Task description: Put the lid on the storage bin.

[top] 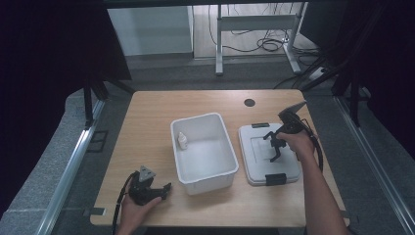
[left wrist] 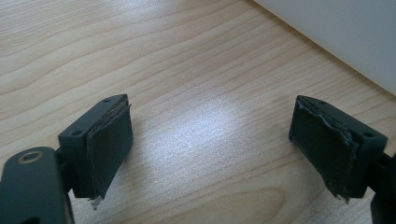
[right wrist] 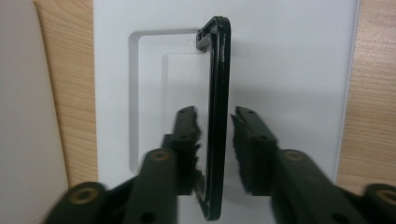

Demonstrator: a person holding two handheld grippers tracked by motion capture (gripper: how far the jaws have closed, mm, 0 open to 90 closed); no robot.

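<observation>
The step in hand looks like taking hold of the lid to bring it over the box. The right tongs (right wrist: 215, 122) straddle the thin black hinged handle (right wrist: 218, 84), which stands raised from the recessed middle of the flat white plastic lid (top: 266, 155). In the right gripper view the jaws sit one on each side of the handle bar with a narrow gap left on both sides, so they are nearly together but not yet clamped.

The next move, as I judge it, calls for closing squarely on the bar, then lifting straight so the lid hangs level.

The lid lies flat on the pale wooden desk (top: 151, 112), just right of the open white rectangular plastic box (top: 204, 152). It has black clips at its near and far edges. A small white bottle (top: 181, 141) stands inside the box against its left wall.

The left tongs (left wrist: 210, 140) rest on the desk left of the box's near corner, jaws wide apart and holding nothing.
</observation>
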